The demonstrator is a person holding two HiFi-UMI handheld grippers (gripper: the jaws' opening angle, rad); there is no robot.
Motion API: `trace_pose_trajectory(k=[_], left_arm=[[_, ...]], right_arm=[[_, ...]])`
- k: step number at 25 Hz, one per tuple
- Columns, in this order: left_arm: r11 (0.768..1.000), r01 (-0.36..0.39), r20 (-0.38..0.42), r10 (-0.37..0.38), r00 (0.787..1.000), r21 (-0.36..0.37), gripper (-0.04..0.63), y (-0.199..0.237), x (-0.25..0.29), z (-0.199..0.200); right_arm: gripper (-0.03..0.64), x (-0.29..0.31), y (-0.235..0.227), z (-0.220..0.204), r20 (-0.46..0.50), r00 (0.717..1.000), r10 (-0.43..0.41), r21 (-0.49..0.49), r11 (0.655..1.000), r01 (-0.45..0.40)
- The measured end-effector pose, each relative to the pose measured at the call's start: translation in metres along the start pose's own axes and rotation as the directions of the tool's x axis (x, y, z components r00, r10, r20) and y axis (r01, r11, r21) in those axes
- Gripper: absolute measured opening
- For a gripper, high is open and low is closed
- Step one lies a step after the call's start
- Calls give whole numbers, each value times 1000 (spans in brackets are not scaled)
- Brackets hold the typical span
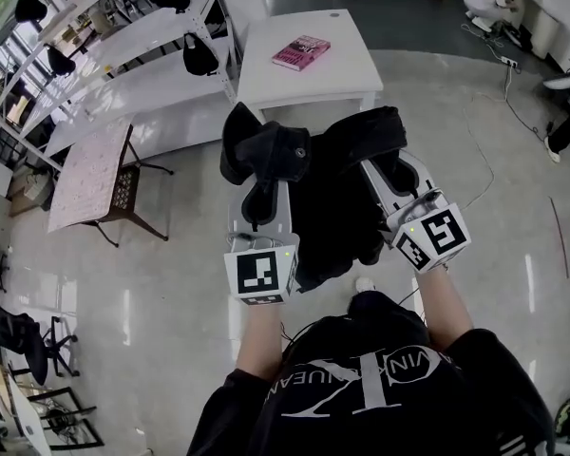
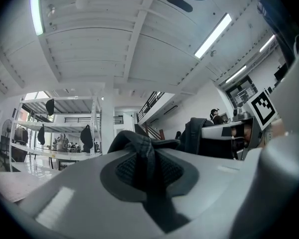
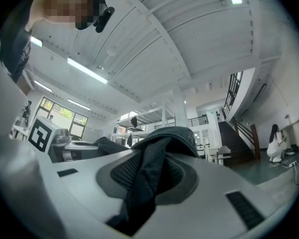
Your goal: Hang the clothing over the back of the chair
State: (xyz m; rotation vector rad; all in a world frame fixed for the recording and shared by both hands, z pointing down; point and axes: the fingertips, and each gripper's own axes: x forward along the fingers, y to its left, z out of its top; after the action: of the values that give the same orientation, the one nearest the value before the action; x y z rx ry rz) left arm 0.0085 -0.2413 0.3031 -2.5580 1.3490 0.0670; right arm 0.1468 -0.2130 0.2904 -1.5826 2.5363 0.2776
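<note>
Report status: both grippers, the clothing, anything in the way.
Left gripper shut on clothing. Right gripper shut on it too. Clothing hangs between them. White table ahead.

White table (image 1: 347, 65), pink book (image 1: 300, 51) lying on it; glossy pale floor (image 1: 171, 283), small patterned side table (image 1: 87, 174) standing on it

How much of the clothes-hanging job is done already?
Done: the black garment is picked up. In hand: the left gripper and right gripper are each shut on a fold, holding it in the air. Left: the hanging itself; it's draped over nothing yet.
</note>
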Motion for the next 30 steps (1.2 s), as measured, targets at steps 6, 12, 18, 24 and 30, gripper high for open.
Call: trace_pose_trajectory(k=[6,12,18,24,30], left_arm=[[999,-44,53,42,998,28,60,16,37,15],[998,-68,26,68,997,16,60,36,99,10],[997,-75,-39,76,996,19,61,42,148,-25],[995,-90,-126,93,988,30,61,59,187,-64],[996,-73,-211,83,974,57,62,63,223,-99]], right_arm=[[94,34,-35,14,18,999,37,-18,999,-37],[91,90,-78,6,-40,998,46,-18,999,-47],[87,130,-120,-35,-119,991,66,2,998,-66],[86,170,-145,-78,-199,975,99,-17,994,-105],[86,200,-164,-120,-292,950,110,-89,986,-141]])
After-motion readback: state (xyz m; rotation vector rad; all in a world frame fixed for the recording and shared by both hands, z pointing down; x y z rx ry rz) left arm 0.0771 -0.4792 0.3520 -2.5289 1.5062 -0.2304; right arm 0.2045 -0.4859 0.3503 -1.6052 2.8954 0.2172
